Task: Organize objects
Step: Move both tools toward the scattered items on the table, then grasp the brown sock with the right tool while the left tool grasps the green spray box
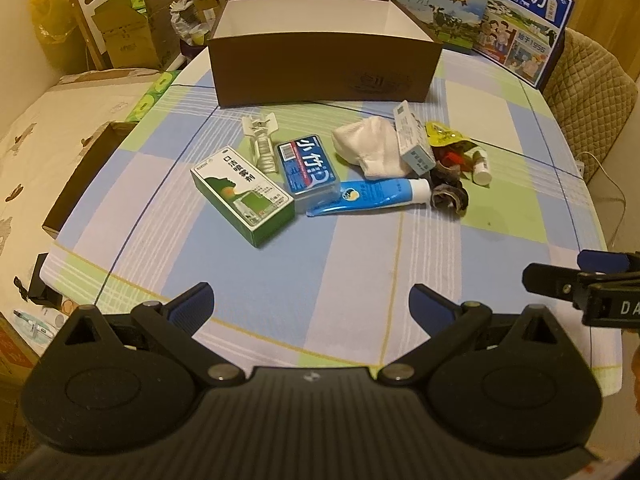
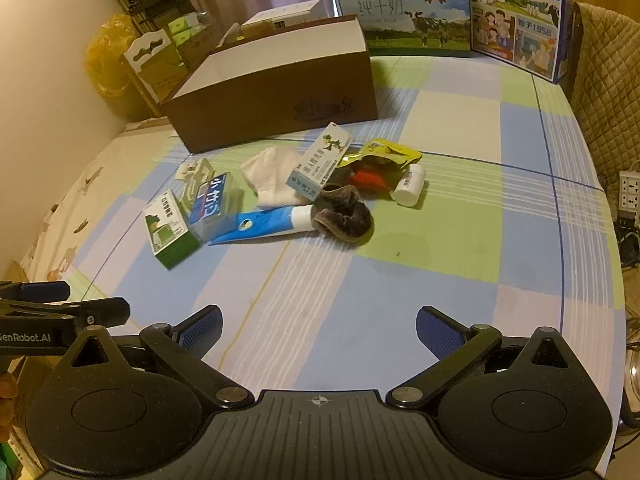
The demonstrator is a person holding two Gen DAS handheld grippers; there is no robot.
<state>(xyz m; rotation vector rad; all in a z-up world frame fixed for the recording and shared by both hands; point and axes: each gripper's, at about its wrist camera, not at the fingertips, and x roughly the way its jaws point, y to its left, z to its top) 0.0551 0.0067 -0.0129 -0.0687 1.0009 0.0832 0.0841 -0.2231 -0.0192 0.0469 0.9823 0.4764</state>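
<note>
L wrist view: my left tool hangs over the near edge of the tabletop, fingers spread wide w/ nothing between them; tip of the right tool enters at the far right edge, its state not readable from here. Mid-tabletop, a cluster of items, L to R: green box, silver blister pack behind it, blue case touching the green box's right side, blue tube lying flat in front of the case, white cloth, pale carton propped tilted on the cloth, yellow pouch, dark scrunchie at the tube's cap, white bottle on its side. Open brown box stands behind the cluster, interior looks empty as far as I can see. Milk cartons stand at the far edge. R wrist view: my right tool likewise wide open & holding nothing, near edge of the tabletop; left tool shows at lower left. Same cluster seen from the right: green box, blue case, blue tube, white cloth, pale carton, yellow pouch, dark scrunchie, white bottle. Brown box behind, apart from the items.
</note>
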